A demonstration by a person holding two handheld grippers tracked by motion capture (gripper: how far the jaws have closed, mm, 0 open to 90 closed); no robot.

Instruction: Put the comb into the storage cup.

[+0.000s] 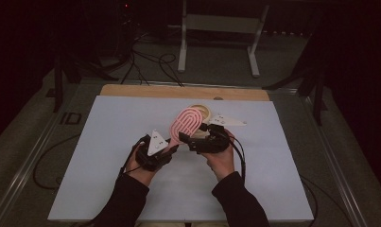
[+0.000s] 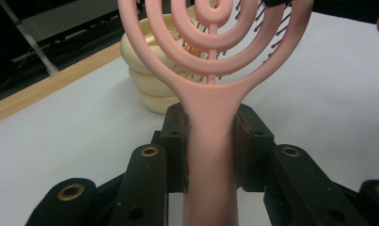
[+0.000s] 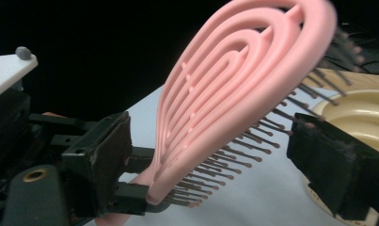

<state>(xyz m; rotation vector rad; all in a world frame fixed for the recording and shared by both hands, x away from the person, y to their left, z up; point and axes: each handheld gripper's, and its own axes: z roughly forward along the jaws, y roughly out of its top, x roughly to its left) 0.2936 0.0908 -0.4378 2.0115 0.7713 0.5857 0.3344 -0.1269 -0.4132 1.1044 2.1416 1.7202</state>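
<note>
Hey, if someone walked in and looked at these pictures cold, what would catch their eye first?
The pink hairbrush, held up over the middle of the white table; the left gripper clamps its handle. The right gripper straddles its head, one pad among the bristles. A cream ribbed bowl stands just behind the brush.

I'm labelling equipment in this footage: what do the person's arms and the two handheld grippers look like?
Both forearms wear dark long sleeves. The left gripper and right gripper are black, each topped by a pale grey three-cornered plate marked with small dark dots. Black cables trail back from them. Close up, the jaws are matte black links with brass-ringed pivot holes and squared, worn pads.
</note>
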